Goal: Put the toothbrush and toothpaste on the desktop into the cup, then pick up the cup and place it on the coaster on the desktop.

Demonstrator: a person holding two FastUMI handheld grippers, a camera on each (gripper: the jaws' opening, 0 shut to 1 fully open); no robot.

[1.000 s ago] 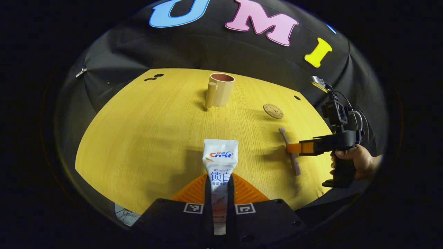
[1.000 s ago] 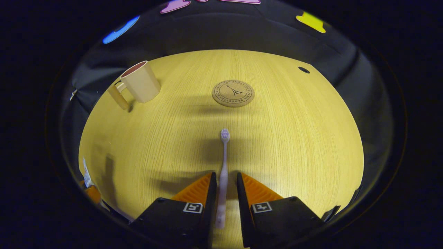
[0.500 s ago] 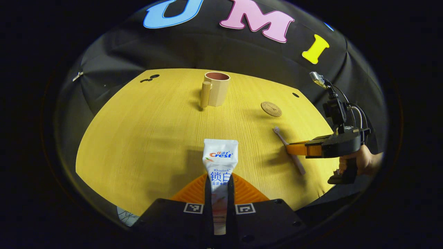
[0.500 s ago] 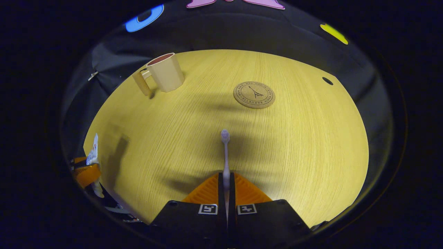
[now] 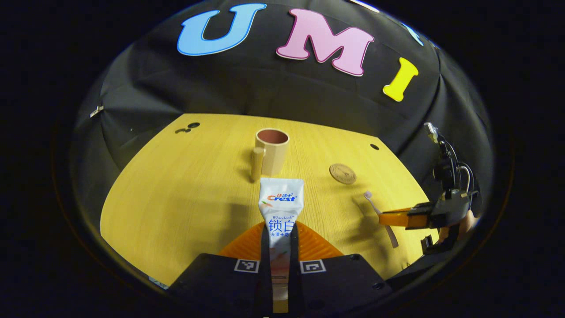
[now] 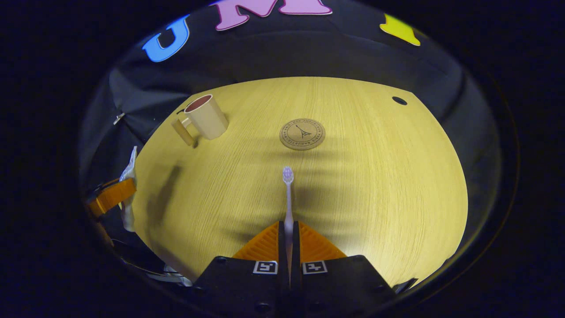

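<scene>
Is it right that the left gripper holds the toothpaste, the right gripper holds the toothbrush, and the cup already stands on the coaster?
Not fully. In the right gripper view the cup stands apart from the bare coaster. The rest holds.

I read "Crest" on the toothpaste [image 5: 281, 207], with "Whitelock" and Chinese characters below; the coaster [image 6: 302, 134] bears ring lettering too small for me to read

Yellow wood-grain desk [image 6: 375, 176], fine parallel lines. Beige faceted plastic cup [image 5: 272, 157], reddish-brown inside, matching beige handle. Round tan cork coaster [image 6: 302, 134], dark printed tower emblem ringed by lettering. Pale lilac plastic toothbrush [image 6: 288, 194]. White toothpaste tube [image 5: 280, 207], blue and red print, peach toward the lower end.
</scene>
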